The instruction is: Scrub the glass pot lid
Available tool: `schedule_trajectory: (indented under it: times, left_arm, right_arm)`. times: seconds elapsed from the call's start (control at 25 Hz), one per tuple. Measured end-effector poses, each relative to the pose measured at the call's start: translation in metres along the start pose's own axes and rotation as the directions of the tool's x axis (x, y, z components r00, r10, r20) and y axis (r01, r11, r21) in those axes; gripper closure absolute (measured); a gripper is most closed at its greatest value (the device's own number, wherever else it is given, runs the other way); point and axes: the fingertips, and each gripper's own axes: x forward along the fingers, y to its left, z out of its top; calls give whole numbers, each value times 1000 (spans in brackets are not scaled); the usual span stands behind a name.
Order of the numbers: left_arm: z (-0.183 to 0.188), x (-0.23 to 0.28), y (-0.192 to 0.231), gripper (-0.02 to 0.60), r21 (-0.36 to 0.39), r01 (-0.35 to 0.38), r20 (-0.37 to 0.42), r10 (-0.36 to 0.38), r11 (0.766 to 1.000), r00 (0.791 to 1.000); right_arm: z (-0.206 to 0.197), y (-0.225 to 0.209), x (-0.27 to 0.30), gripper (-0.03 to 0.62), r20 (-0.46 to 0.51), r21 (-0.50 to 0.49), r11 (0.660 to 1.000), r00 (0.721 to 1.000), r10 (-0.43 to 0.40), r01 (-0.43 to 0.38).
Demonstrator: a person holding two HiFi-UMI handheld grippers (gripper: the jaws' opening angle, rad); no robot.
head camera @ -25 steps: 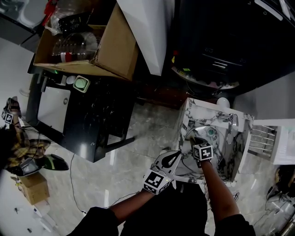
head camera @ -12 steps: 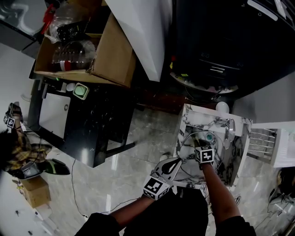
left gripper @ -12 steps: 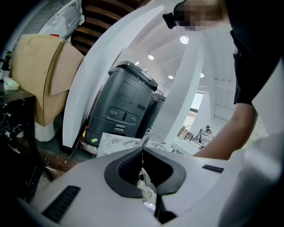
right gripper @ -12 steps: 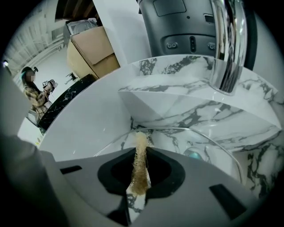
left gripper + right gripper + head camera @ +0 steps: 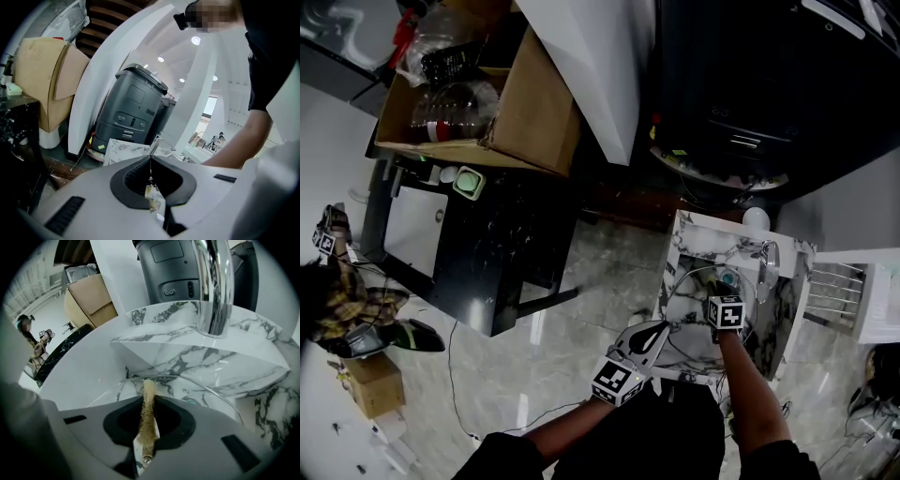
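Scrubbing step: right gripper [image 5: 150, 401] pinches tan bristly scouring pad [image 5: 146, 430] at clear round glass pot lid [image 5: 204, 393], left gripper [image 5: 150, 159] pressed together, next rub harder

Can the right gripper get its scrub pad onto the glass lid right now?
Probably yes. The right gripper, jaws shut on the scrub pad, is right at the glass pot lid, nothing between them; the faucet stands farther back.

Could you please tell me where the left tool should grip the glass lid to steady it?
Probably the thin rim at its left, coming from above: the glass lid lies in the marble sink, its edge exposed there, while the right tool holds a scrub pad over its middle.
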Motion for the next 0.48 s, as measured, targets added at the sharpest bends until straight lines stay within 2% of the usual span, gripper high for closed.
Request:
schedule_trajectory:
  times: [0.28, 0.48]
  left_arm:
    - [-6, -1, -5, 565, -6, -26, 2, 26, 1000, 1000]
    - [-6, 2, -19, 566, 5, -18, 7, 18, 1000, 1000]
  right_arm:
    - [-4, -14, -3, 537, 5, 26, 1000, 1000, -13, 13]
    - [-7, -23, -8, 537, 12, 39, 999, 1000, -10, 9]
